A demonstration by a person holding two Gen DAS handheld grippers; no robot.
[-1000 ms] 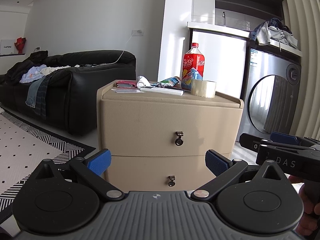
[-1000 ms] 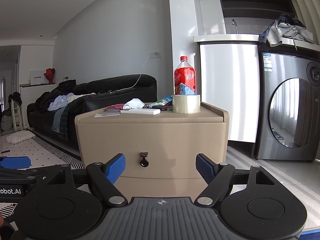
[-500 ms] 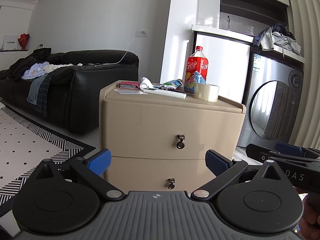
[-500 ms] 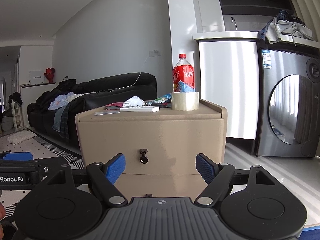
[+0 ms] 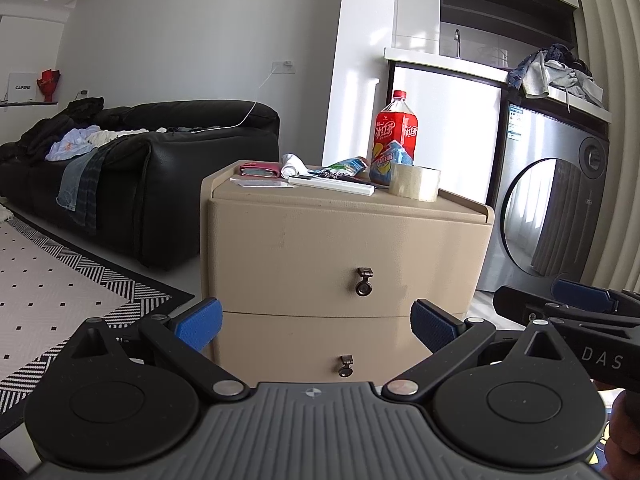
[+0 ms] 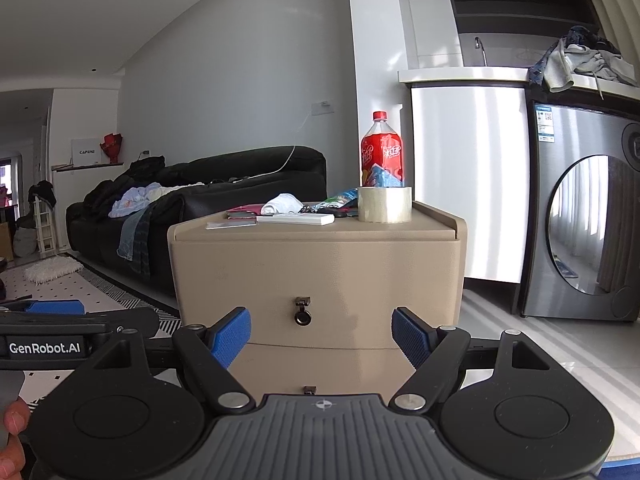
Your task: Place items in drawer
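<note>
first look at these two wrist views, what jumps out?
The beige two-drawer nightstand fills the centre, both drawers shut. On its cluttered top a tall red soda bottle stands behind a roll of clear tape at the right end. Low in each view, the left hand-held gripper and right hand-held gripper gape open, empty, short of the drawers.

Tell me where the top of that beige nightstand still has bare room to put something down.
Nightstand top: bare along the front edge, before the white box and the tape roll, and on the right between the tape and the raised rim. The back is crowded: red bottle, snack packet, white cloth, pink wallet.
</note>
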